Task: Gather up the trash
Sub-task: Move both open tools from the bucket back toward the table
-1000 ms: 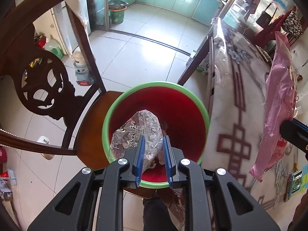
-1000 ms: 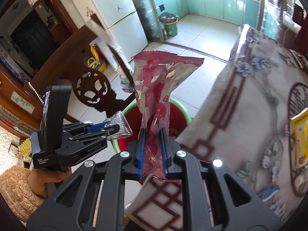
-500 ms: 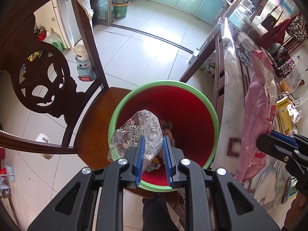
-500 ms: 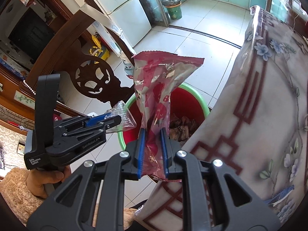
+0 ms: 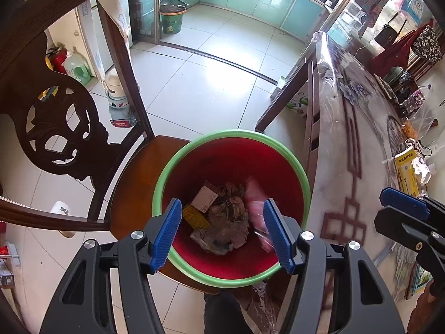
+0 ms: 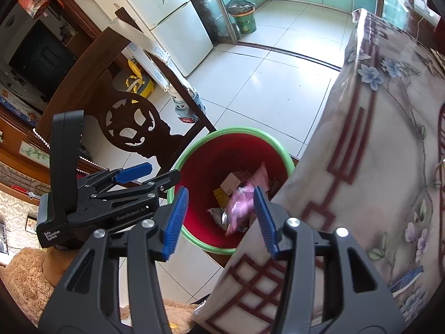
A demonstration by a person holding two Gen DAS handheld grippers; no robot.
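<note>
Both jaws opening, empty: left gripper (image 5: 222, 233), right gripper (image 6: 219, 220) over bin (image 5: 167, 178); blurred pink wrapper (image 6: 239, 203), seemingly falling in.

The bin (image 5: 230, 136) stands on the seat of a chair (image 5: 139, 172), the chair back to its left and the table (image 5: 347, 144) just beside it on the right. Wrappers and paper (image 5: 222, 217) lie in the bottom of the bin, a blurred packet (image 6: 239, 203) among them on the table side. Behind the chair, on the floor (image 5: 211, 83), stands a jug (image 5: 118, 97); a second bin (image 5: 172, 15) stands farther back.
</note>
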